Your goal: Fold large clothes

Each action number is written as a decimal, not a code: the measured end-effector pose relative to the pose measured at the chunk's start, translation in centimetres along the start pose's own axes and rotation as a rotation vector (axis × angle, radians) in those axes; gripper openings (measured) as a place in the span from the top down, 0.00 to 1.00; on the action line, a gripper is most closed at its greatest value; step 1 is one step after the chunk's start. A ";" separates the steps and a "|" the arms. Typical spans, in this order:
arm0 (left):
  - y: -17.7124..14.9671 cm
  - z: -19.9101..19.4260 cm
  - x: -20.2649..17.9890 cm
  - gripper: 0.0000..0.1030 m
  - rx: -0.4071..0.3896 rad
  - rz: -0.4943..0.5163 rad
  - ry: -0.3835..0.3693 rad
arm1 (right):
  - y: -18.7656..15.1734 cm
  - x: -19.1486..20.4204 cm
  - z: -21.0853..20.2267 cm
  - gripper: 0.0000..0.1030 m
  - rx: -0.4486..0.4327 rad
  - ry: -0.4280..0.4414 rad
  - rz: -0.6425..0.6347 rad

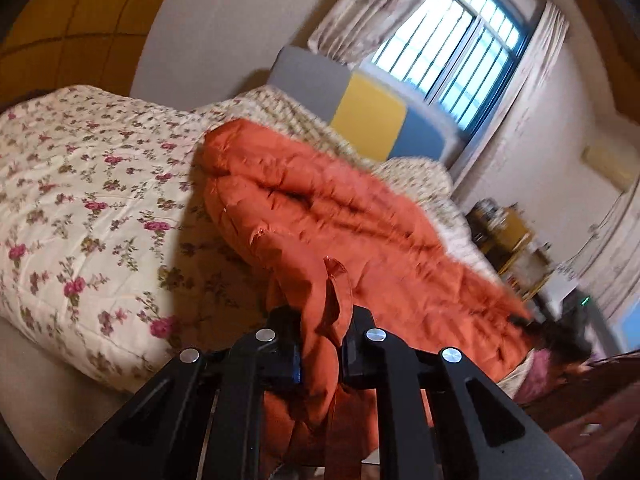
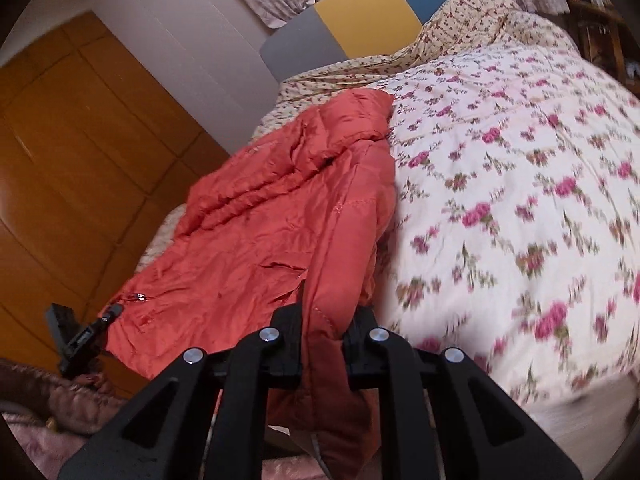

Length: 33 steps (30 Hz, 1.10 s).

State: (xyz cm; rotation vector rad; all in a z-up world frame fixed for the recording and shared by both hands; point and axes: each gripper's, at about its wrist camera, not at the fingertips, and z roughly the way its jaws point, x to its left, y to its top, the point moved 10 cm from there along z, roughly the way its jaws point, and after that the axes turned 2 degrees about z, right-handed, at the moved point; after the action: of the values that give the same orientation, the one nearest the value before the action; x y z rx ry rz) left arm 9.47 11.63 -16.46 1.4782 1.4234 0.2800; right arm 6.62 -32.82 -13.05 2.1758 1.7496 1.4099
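An orange padded jacket [image 1: 320, 208] lies along the bed, stretching away toward the headboard. My left gripper [image 1: 323, 322] is shut on a bunched fold of its near hem, the cloth squeezed between the black pads. In the right wrist view the same orange jacket [image 2: 256, 216] lies left of the flowered quilt. My right gripper [image 2: 326, 320] is shut on the jacket's near edge, which hangs down between the fingers. The left gripper [image 2: 70, 340] shows small at the jacket's far left corner in the right wrist view.
A thick flowered quilt [image 1: 80, 184] [image 2: 520, 184] is heaped on the bed beside the jacket. A grey, yellow and blue headboard [image 2: 360, 12] stands under a curtained window [image 1: 464, 48]. A wooden wardrobe [image 2: 72, 152] lines one side. Shelves with clutter [image 1: 508, 236] stand past the bed.
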 end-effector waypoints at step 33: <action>16.3 14.3 7.1 0.88 0.043 -0.109 0.056 | 21.7 0.1 15.4 0.84 -0.122 -0.060 0.080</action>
State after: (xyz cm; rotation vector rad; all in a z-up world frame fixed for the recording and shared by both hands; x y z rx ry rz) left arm 32.01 14.26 -13.73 1.4313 1.5580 0.2253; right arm 33.16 -33.23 -10.94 2.2220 1.5309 1.4118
